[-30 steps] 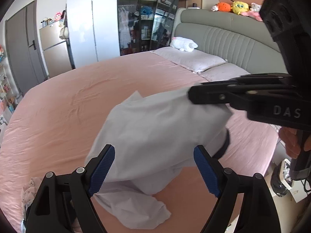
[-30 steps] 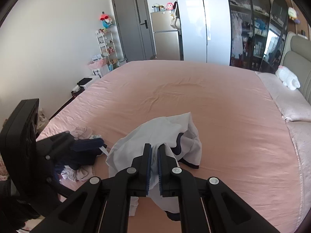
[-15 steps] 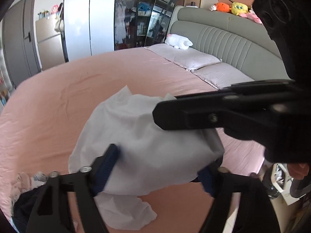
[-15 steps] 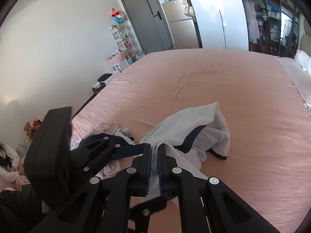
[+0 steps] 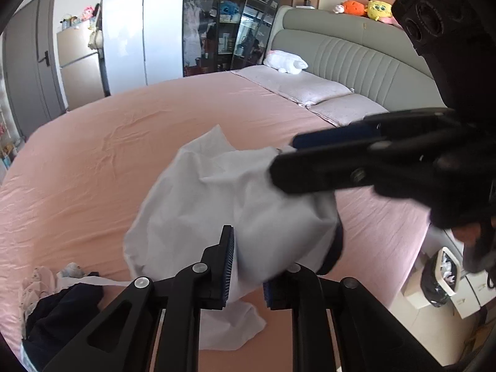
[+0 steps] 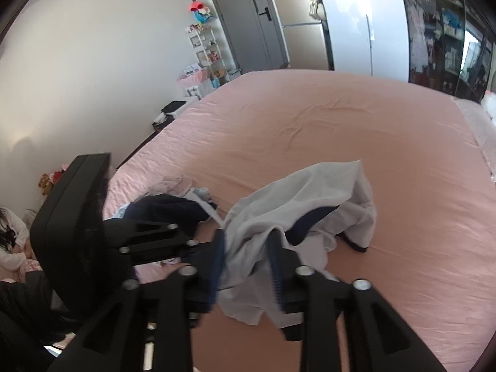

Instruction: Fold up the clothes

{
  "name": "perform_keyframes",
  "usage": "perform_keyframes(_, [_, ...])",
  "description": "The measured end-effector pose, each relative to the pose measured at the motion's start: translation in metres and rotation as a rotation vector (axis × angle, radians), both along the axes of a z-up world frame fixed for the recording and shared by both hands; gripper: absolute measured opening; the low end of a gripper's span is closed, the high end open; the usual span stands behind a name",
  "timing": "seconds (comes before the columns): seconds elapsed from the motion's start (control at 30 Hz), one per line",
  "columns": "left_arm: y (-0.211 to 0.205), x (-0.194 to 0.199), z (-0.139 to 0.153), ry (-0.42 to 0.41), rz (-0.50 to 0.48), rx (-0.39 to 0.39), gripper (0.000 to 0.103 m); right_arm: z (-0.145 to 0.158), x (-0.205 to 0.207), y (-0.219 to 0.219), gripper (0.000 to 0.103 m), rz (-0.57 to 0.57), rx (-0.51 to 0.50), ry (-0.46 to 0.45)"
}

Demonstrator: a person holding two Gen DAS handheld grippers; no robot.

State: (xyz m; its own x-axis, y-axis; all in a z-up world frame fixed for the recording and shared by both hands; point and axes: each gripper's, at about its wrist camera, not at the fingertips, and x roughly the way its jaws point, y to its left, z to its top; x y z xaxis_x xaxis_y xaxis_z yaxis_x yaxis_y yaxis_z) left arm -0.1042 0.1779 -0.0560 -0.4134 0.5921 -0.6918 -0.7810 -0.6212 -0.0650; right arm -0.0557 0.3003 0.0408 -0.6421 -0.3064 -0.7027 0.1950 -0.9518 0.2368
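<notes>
White garment (image 5: 235,204) hangs bunched at frame centre above the pink bed (image 5: 93,167), its tail on the sheet. Left gripper (image 5: 248,266) jaws closing with a fold of it between the blue pads; right gripper (image 6: 248,263) jaws opening, cloth draped between them, pads no longer pinching. Dark clothes pile (image 6: 167,214) left of centre; no readable text.

A grey padded headboard (image 5: 356,59) curved at two o'clock, with two pink pillows (image 5: 294,86) below it and a white soft toy (image 5: 285,62) on the nearer one. A grey door (image 6: 245,21) stood at twelve o'clock beside a fridge (image 6: 303,43).
</notes>
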Motion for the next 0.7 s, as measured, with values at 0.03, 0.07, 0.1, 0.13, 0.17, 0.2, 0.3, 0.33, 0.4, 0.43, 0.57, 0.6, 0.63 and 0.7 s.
perform_keyframes(0.03, [-0.004,-0.001,-0.001,-0.001,0.005,0.0,0.014,0.0,0.001,0.005,0.065,-0.009,0.023,0.018])
perform_keyframes(0.07, [-0.008,-0.003,-0.003,-0.008,0.01,-0.001,0.014,0.0,0.002,0.009,0.077,-0.017,0.055,0.04])
perform_keyframes(0.1, [-0.012,-0.006,-0.005,-0.017,0.015,-0.002,0.014,-0.001,0.003,0.014,0.078,-0.026,0.088,0.056])
perform_keyframes(0.13, [-0.015,-0.008,-0.007,-0.025,0.02,-0.004,0.014,-0.004,0.002,0.018,0.078,-0.037,0.124,0.055])
perform_keyframes(0.17, [-0.018,-0.011,-0.009,-0.034,0.025,-0.005,0.014,-0.007,0.001,0.023,0.078,-0.048,0.16,0.054])
perform_keyframes(0.2, [-0.02,-0.013,-0.011,-0.042,0.03,-0.005,0.014,-0.012,0.0,0.027,0.078,-0.059,0.194,0.051])
perform_keyframes(0.3, [-0.027,-0.018,-0.016,-0.066,0.04,-0.003,0.014,-0.03,-0.002,0.032,0.078,-0.067,0.303,0.071])
perform_keyframes(0.33, [-0.028,-0.019,-0.016,-0.065,0.04,-0.006,0.014,-0.037,-0.002,0.031,0.078,-0.059,0.348,0.083])
perform_keyframes(0.4, [-0.03,-0.019,-0.016,-0.059,0.039,-0.016,0.014,-0.054,-0.004,0.024,0.078,-0.03,0.454,0.104])
perform_keyframes(0.43, [-0.032,-0.019,-0.015,-0.056,0.036,-0.02,0.014,-0.062,-0.005,0.021,0.078,-0.016,0.507,0.115])
perform_keyframes(0.57, [-0.041,-0.021,-0.014,-0.056,0.042,-0.022,0.014,-0.088,-0.017,0.009,0.078,0.035,0.598,0.121])
perform_keyframes(0.6, [-0.044,-0.022,-0.014,-0.059,0.048,-0.022,0.014,-0.093,-0.021,0.007,0.078,0.042,0.605,0.127])
perform_keyframes(0.63, [-0.046,-0.023,-0.014,-0.063,0.054,-0.021,0.014,-0.096,-0.027,0.006,0.078,0.04,0.613,0.13])
perform_keyframes(0.7, [-0.053,-0.026,-0.016,-0.074,0.065,-0.019,0.014,-0.099,-0.039,0.004,0.078,0.015,0.602,0.138])
